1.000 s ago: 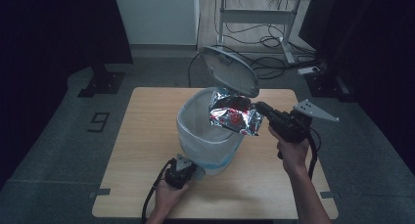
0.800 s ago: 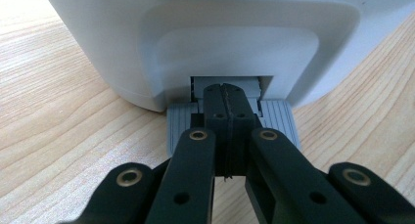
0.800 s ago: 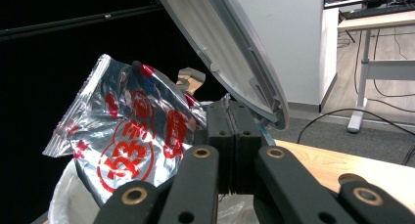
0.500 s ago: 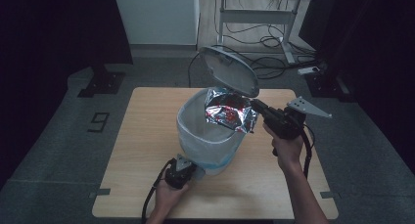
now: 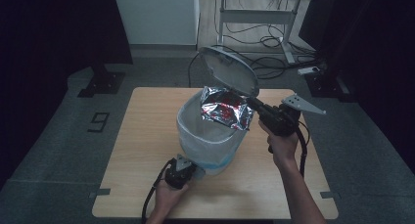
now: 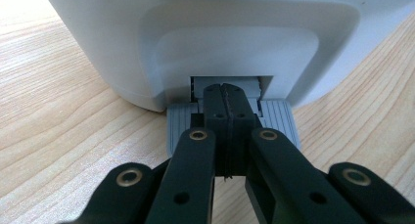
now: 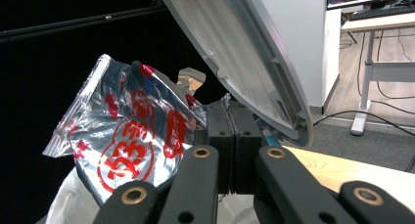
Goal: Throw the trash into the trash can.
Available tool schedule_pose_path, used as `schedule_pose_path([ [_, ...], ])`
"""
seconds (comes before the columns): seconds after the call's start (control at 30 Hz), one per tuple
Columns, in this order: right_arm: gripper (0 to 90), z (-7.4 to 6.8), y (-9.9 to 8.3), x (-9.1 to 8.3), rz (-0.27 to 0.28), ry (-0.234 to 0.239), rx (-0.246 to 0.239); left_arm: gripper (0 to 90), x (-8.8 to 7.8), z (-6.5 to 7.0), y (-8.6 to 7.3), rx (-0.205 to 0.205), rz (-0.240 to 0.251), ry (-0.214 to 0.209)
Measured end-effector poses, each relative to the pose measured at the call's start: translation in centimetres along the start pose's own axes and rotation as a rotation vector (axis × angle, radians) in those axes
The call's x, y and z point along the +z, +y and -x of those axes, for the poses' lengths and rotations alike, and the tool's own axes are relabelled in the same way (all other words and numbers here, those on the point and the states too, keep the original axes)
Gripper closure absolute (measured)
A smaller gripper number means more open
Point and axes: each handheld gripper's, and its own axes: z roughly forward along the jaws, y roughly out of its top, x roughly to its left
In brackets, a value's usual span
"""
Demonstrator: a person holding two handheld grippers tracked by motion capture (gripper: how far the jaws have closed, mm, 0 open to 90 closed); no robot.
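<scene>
A white pedal bin (image 5: 208, 141) with a clear liner stands mid-table, its grey lid (image 5: 230, 70) raised. My left gripper (image 5: 188, 169) is shut, its tips pressing down on the bin's grey foot pedal (image 6: 274, 119) at the base of the bin (image 6: 147, 43). My right gripper (image 5: 250, 104) is shut on a crumpled silver foil wrapper with red print (image 5: 224, 110), holding it over the bin's open mouth, just under the lid. In the right gripper view the wrapper (image 7: 132, 141) hangs left of the jaws, with the lid (image 7: 244, 53) above.
The wooden table (image 5: 142, 150) has bare surface left and right of the bin. Beyond it, a desk frame (image 5: 254, 18) and cables lie on the grey floor. A floor marker (image 5: 98, 121) sits to the table's left.
My right gripper has carried the wrapper a little leftward, further over the bin's opening. The left gripper stays on the pedal and the lid stays up.
</scene>
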Motion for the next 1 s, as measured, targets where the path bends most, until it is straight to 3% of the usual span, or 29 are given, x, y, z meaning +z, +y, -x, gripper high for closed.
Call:
schedule_pose_path([
  [0.6,88.9,-0.8,-0.1,2.0,-0.012,0.004,-0.005,90.0,0.0,0.0,0.0,0.0,0.001,0.0],
  [0.83,88.4,-1.4,0.1,2.4,-0.012,0.014,-0.029,90.0,0.0,0.0,0.0,0.0,0.001,0.0],
  [0.9,85.5,-1.6,0.1,2.5,-0.014,0.013,-0.04,90.0,0.0,0.0,0.0,0.0,0.001,0.0],
  [1.0,65.4,-1.8,0.0,2.6,-0.015,0.0,-0.067,90.0,0.0,0.0,0.0,0.0,0.001,0.0],
])
